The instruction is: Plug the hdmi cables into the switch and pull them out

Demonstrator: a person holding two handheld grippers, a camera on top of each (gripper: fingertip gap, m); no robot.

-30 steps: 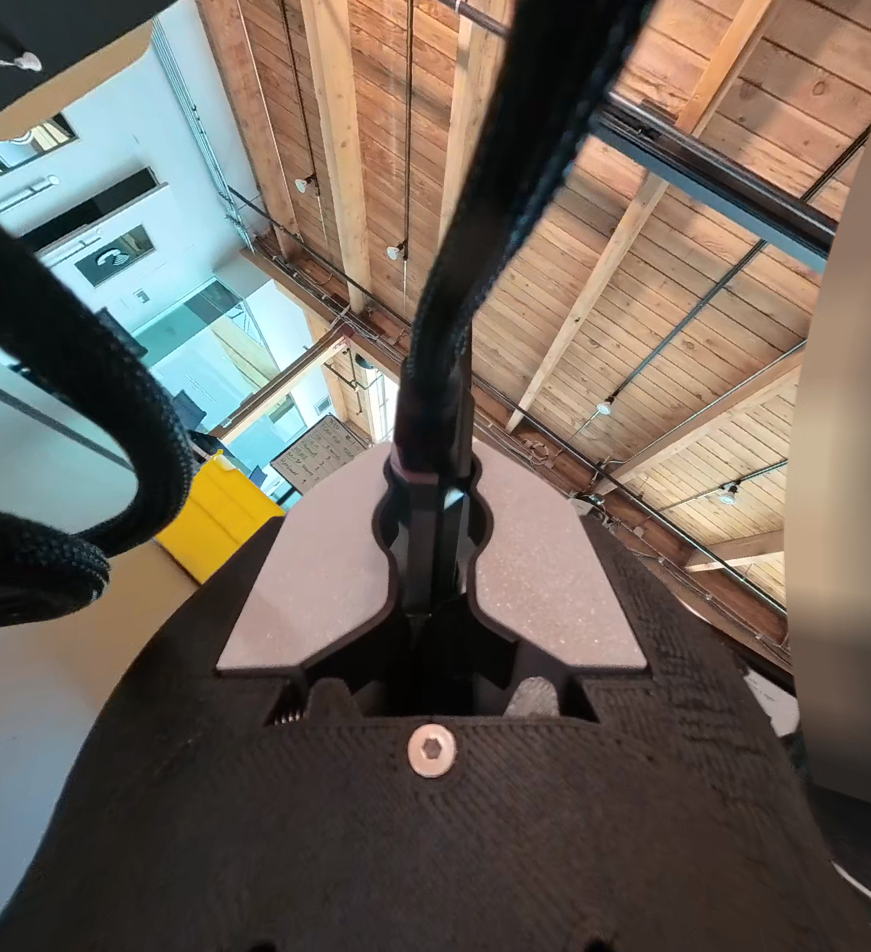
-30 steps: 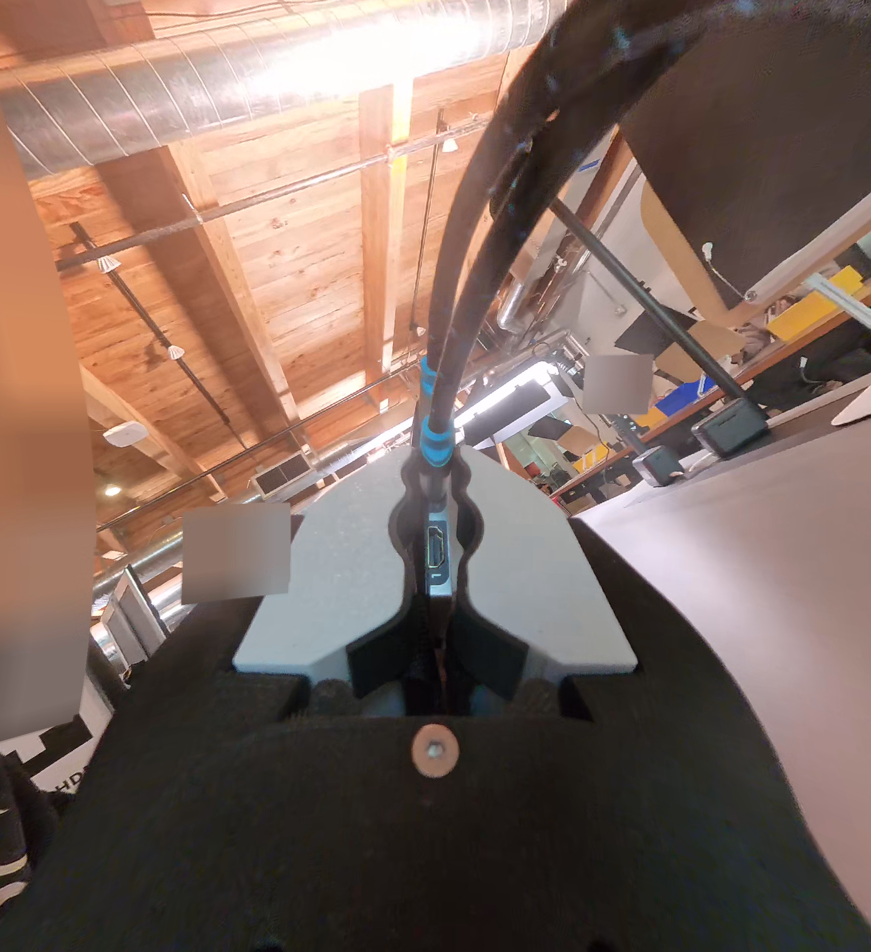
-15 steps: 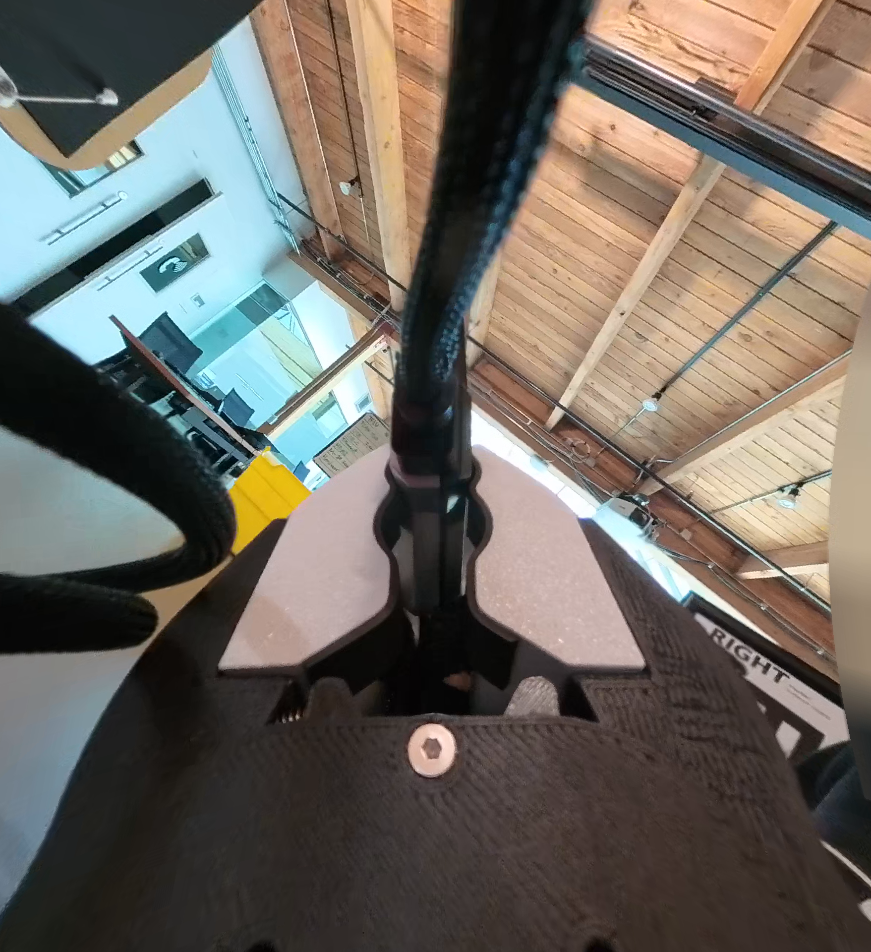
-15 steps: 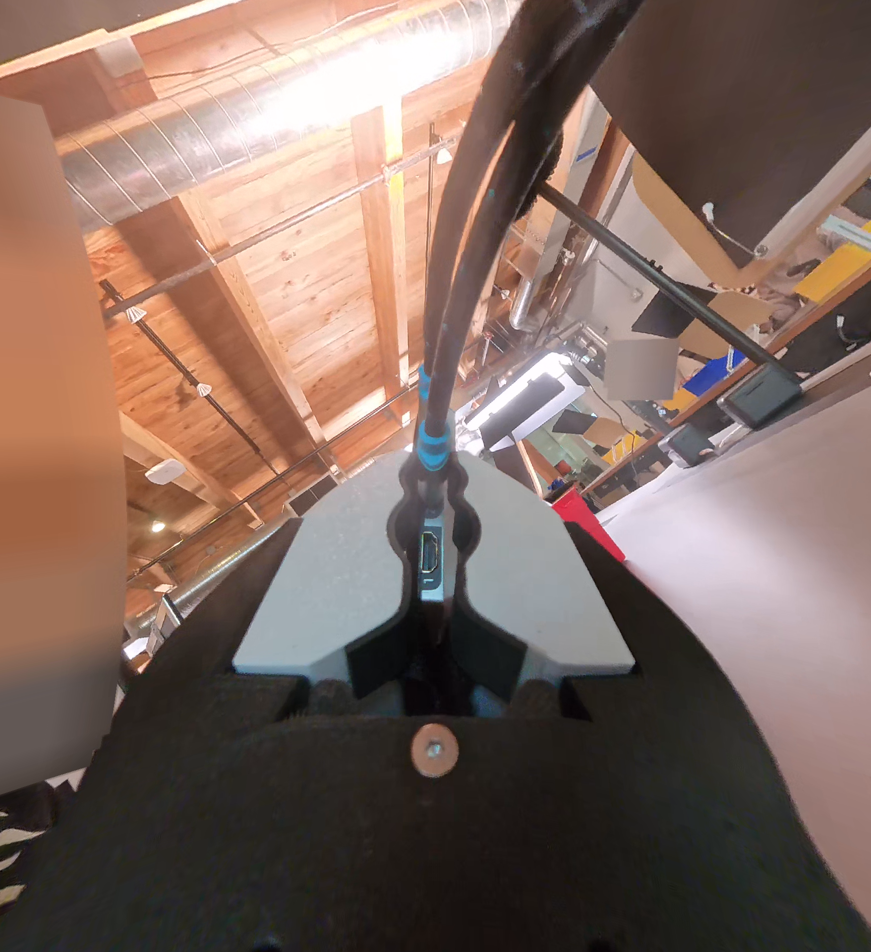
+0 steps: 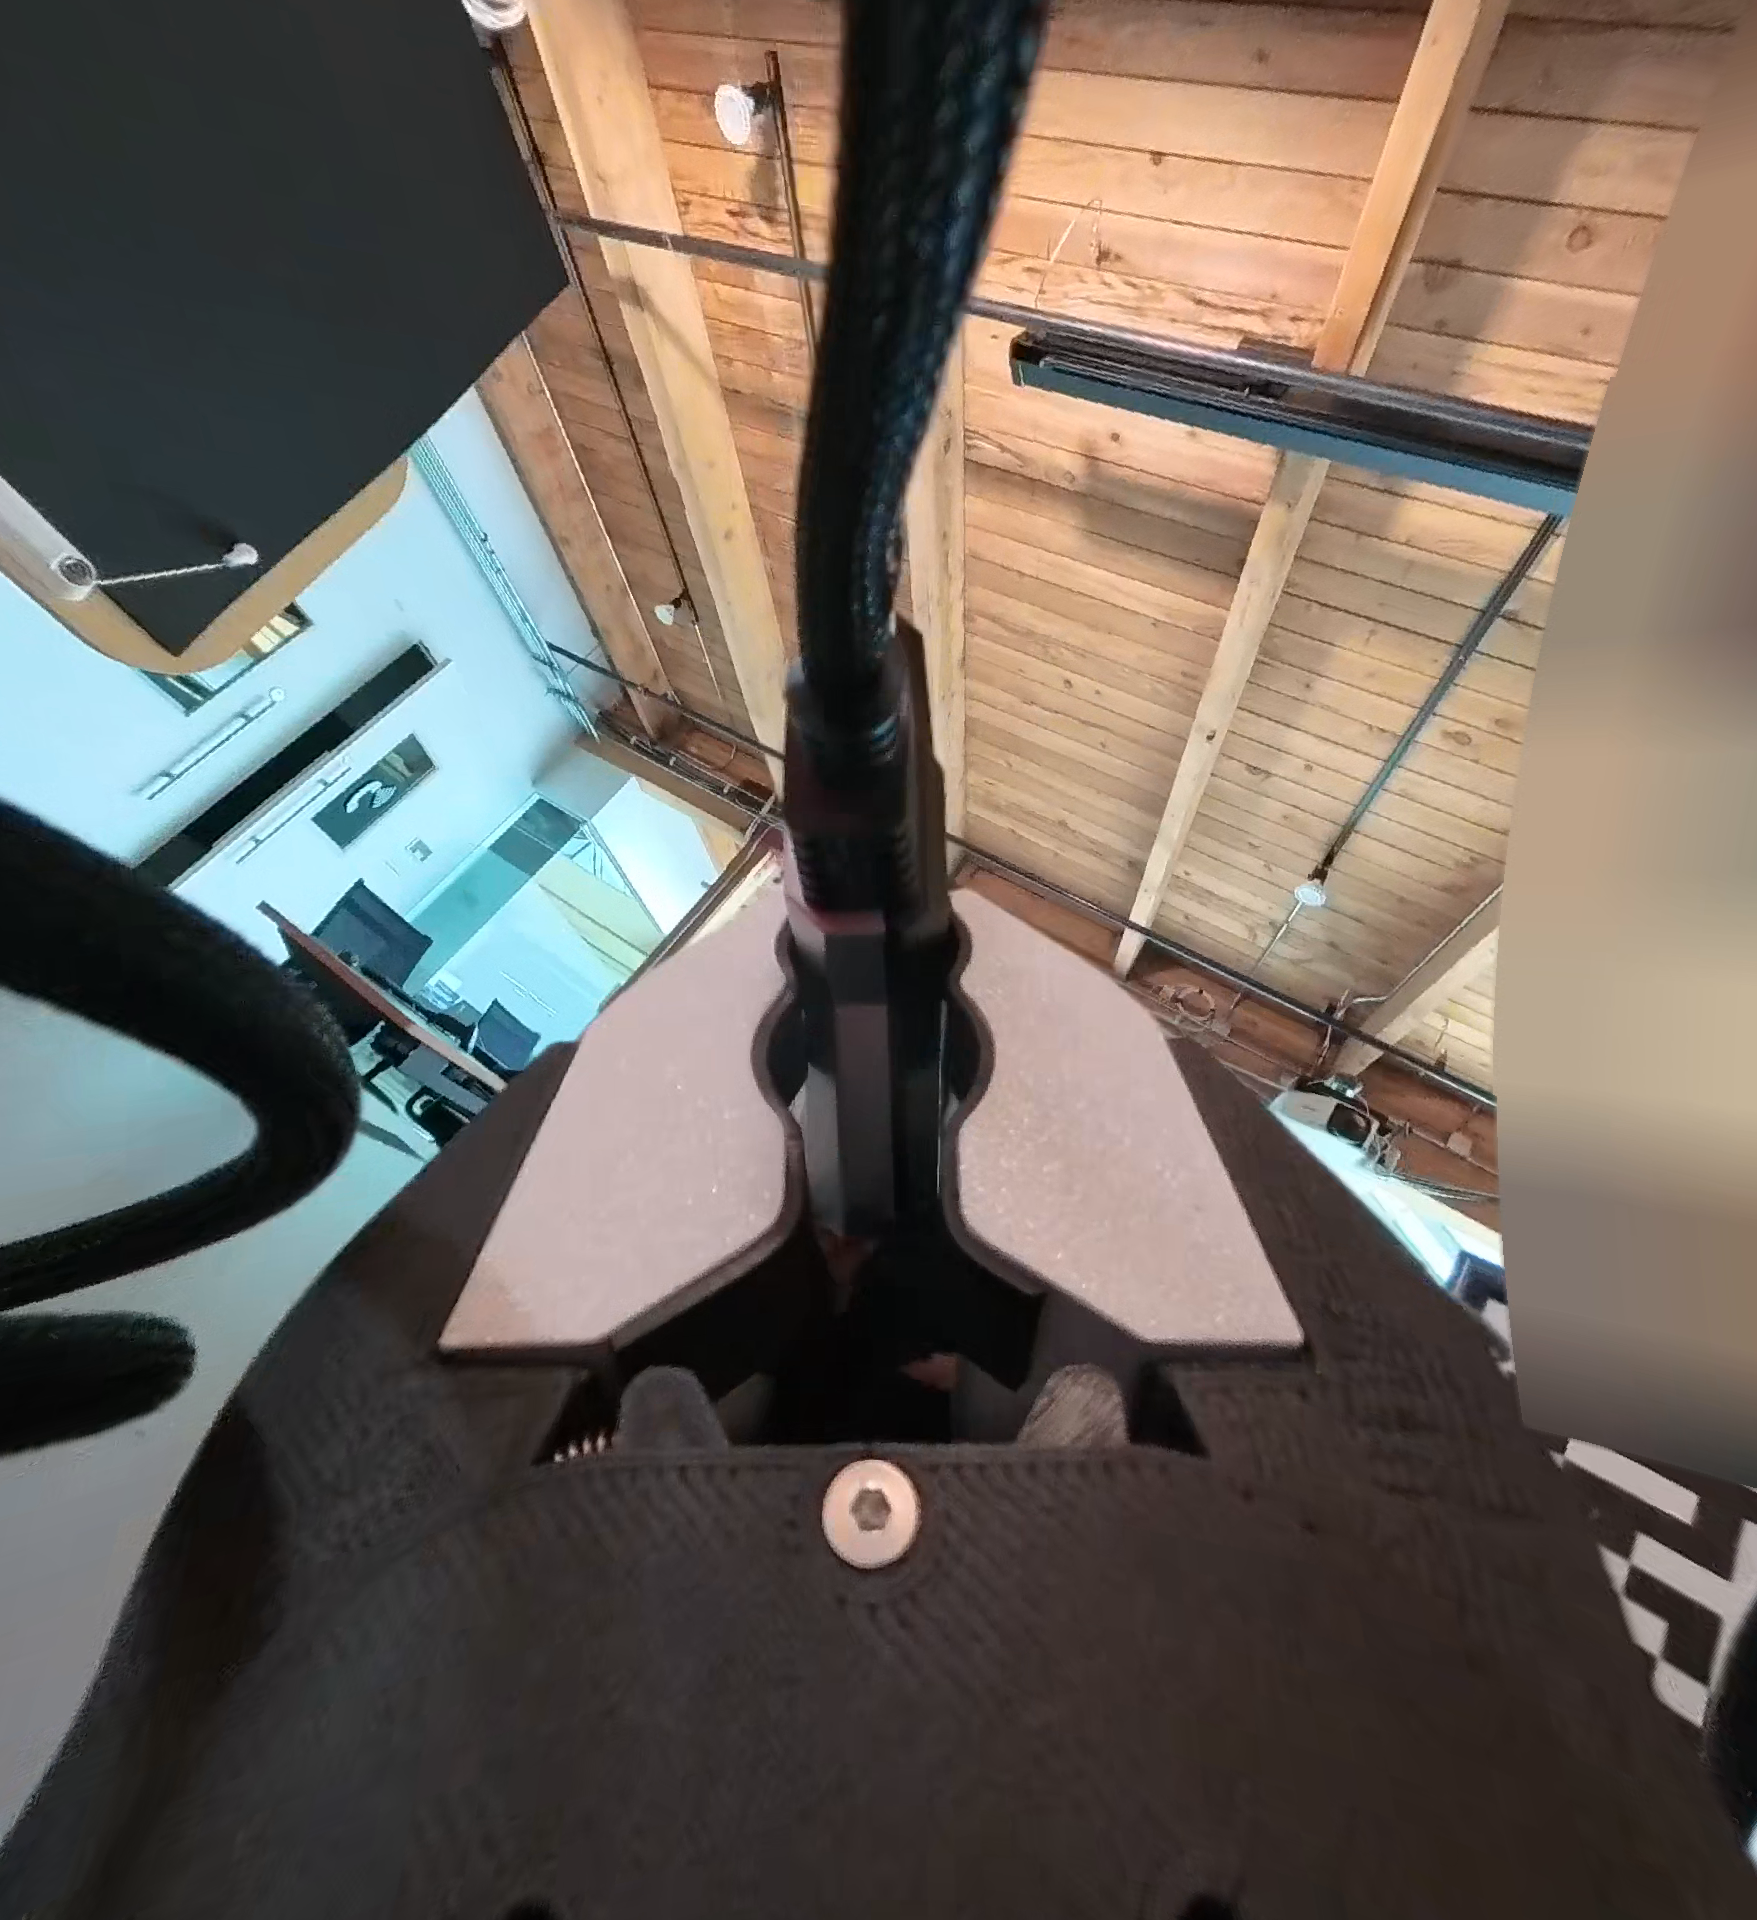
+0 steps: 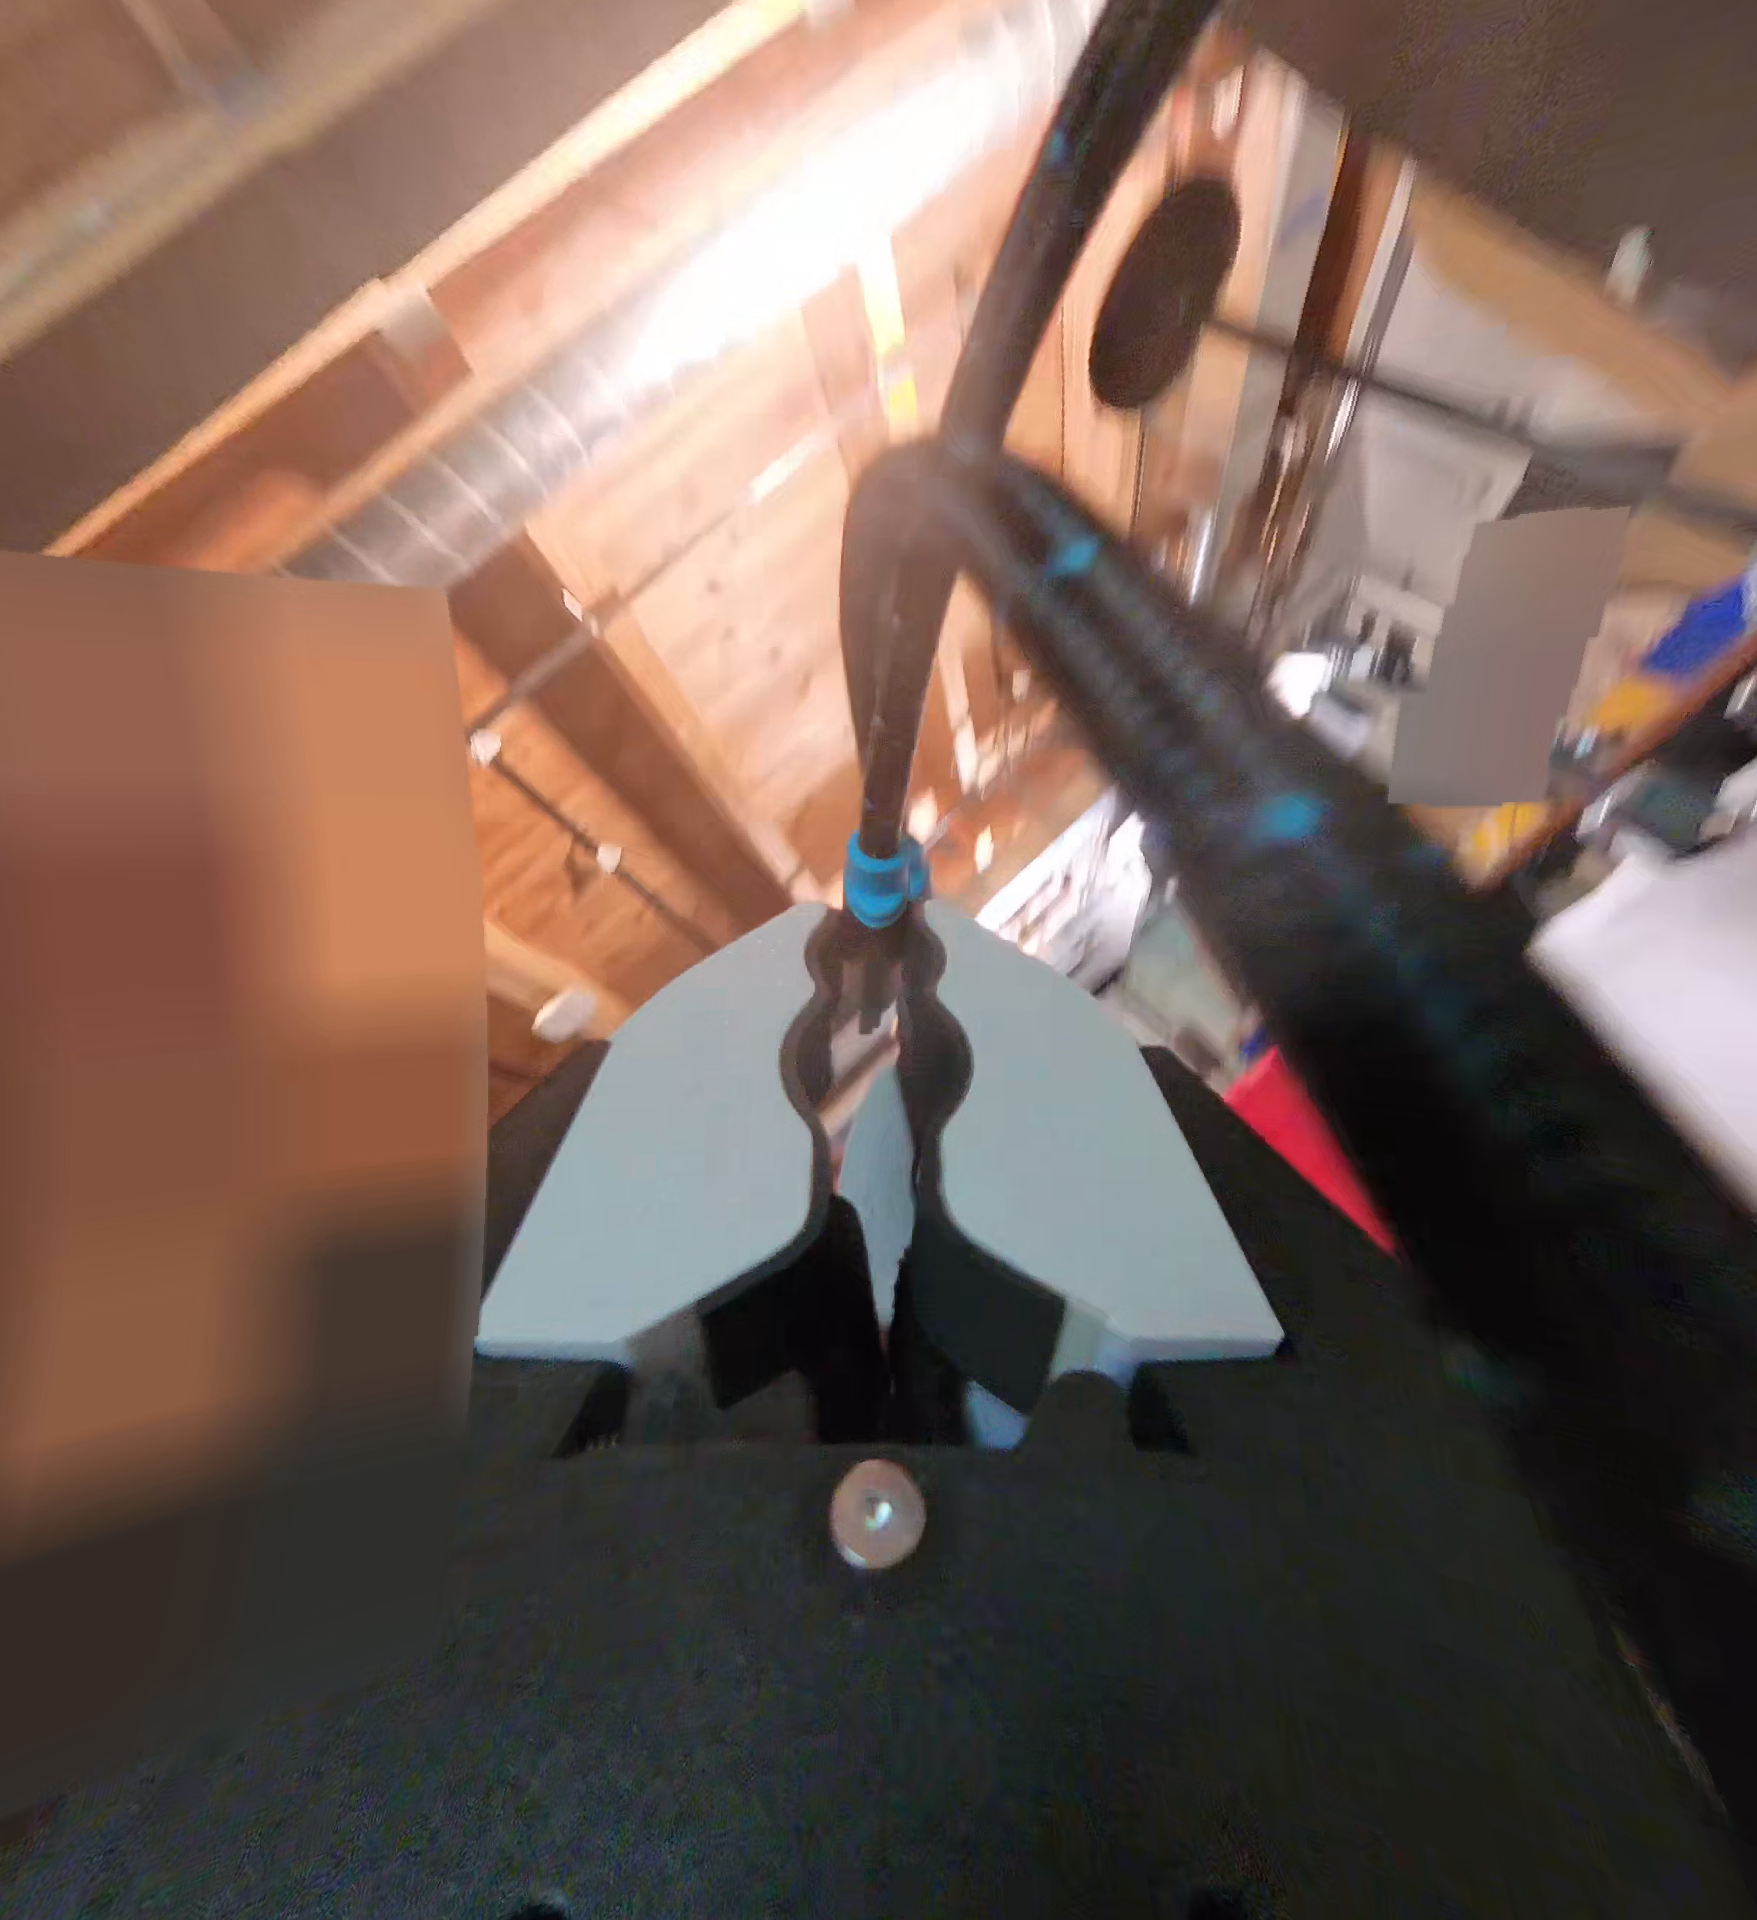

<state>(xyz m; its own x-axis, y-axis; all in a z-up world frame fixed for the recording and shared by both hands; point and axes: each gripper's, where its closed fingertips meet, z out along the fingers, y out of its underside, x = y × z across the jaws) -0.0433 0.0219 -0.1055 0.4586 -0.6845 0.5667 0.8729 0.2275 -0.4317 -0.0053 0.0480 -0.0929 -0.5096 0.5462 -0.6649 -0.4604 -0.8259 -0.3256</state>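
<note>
a: where does the task stand?

b: hard to say in full. both grippers point up at the timber ceiling (image 5: 1217,623) and no switch shows in either view, so i can't tell whether any plugging or pulling is done. my guess is they're between steps, with cables carried free of any port.

a: what is each tool doing?

b: the left gripper (image 5: 869,1049) is clamped on the black hdmi plug (image 5: 853,1081), whose braided cable (image 5: 895,343) runs straight up; a loop of braided cable (image 5: 188,997) hangs at the left. the right gripper (image 6: 879,1049) is pinched on the blue-ringed cable (image 6: 884,748) near its blue collar (image 6: 879,883). another dark, blue-flecked cable (image 6: 1269,810) crosses in front, but that view is badly blurred.

a: and against half a second ago?

b: on the left, little: same grip, view tilted, a dark panel (image 5: 188,270) now fills more of the upper left. on the right, the metal connector end with its port opening, which sat between the pads, is no longer seen there; the grip now falls close under the collar, and the view has swung fast.
</note>
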